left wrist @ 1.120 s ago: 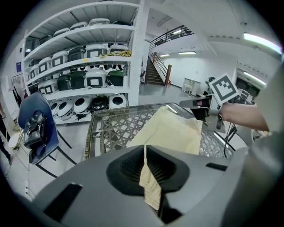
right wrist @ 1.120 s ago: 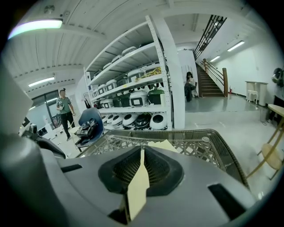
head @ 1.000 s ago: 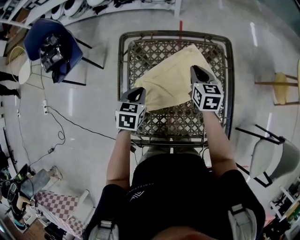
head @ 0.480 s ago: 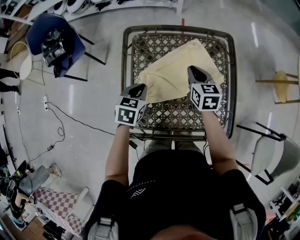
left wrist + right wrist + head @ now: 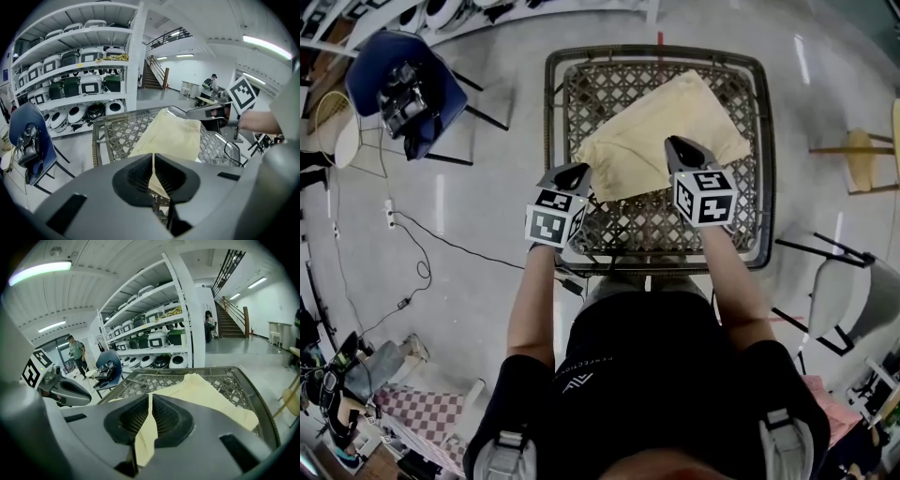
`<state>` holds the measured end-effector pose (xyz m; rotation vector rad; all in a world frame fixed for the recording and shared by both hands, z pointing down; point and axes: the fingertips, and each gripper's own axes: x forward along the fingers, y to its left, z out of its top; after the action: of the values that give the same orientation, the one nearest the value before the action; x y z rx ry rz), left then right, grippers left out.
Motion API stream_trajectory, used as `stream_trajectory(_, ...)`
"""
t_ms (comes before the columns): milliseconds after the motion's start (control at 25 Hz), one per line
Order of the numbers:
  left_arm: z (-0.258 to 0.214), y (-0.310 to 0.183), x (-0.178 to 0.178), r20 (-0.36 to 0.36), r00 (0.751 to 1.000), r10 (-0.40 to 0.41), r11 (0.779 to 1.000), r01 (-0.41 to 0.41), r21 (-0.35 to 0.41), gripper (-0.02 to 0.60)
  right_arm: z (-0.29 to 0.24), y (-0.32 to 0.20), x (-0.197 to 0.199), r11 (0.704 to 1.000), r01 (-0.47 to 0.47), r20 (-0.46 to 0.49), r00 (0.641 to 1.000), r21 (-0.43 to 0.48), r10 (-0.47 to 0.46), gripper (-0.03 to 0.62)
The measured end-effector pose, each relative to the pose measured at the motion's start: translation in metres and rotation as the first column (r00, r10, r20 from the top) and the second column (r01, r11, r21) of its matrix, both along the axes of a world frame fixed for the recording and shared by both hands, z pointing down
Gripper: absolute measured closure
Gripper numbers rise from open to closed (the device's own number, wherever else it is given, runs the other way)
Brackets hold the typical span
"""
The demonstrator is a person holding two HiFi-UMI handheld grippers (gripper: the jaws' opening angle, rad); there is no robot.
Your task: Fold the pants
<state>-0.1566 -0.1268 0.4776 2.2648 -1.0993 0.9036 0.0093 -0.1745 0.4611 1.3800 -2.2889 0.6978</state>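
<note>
The pants (image 5: 661,127), pale yellow, lie spread slantwise on the table (image 5: 656,230). Their far corner is toward the table's far right and their near edge faces the person. That near edge is caught at two places.

The left gripper (image 5: 153,165) has its jaws clenched on the near-left corner. A thin fold of cloth stands in the narrow slit between the ribbed pads, and the rest of the pants spreads away from the jaws over the lattice. The right gripper (image 5: 150,416) is clamped on the near edge further right. There a strip of cloth runs up between the pads and also hangs out below them, toward the camera. In the head view the two grippers sit side by side over the near half of the table, with the cloth edge stretched between them.

The table has a woven lattice top in a dark rim. A blue chair (image 5: 394,80) with dark gear on its seat stands well off to its left. A cable (image 5: 422,246) trails across the floor, and shelves (image 5: 77,61) of white housings stand beyond.
</note>
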Motion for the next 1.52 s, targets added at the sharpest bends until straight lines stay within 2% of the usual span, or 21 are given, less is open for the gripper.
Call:
stream_trajectory(160, 0.003, 0.002, 0.002, 0.009, 0.999, 0.038, 0.999, -0.038, 0.003, 0.56, 0.0, 0.011, -0.006, 1.0, -0.004, 0.01, 1.0, 0.0, 0.004, 0.546)
stream_trajectory(440, -0.009, 0.02, 0.008, 0.037, 0.996, 0.082, 0.997, -0.082, 0.013, 0.559, -0.001, 0.039, -0.016, 0.999, 0.053, 0.012, 0.999, -0.01, -0.053, 0.546)
stream_trajectory(640, -0.01, 0.041, 0.01, 0.076, 0.989, 0.124, 0.992, -0.125, 0.008, 0.559, 0.001, 0.065, -0.018, 0.998, 0.06, 0.052, 0.997, -0.018, -0.059, 0.546)
stream_trajectory(880, -0.01, 0.055, 0.018, 0.089, 0.979, 0.185, 0.982, -0.187, 0.015, 0.559, 0.004, 0.089, -0.015, 0.999, 0.047, 0.066, 0.997, -0.02, -0.046, 0.546)
stream_trajectory(1040, -0.018, 0.053, 0.022, 0.068, 0.975, 0.212, 0.976, -0.214, 0.033, 0.558, -0.001, 0.097, -0.013, 0.999, 0.031, 0.07, 0.997, -0.021, -0.029, 0.546)
stream_trajectory(1320, -0.024, 0.041, 0.023, 0.06, 0.948, 0.314, 0.947, -0.317, 0.052, 0.558, -0.006, 0.098, -0.021, 0.999, -0.022, 0.077, 0.997, -0.03, 0.024, 0.546)
stream_trajectory(1520, -0.022, 0.032, 0.01, 0.036, 0.908, 0.417, 0.907, -0.419, 0.054, 0.56, -0.004, 0.096, -0.038, 0.995, -0.096, 0.098, 0.99, -0.036, 0.099, 0.546)
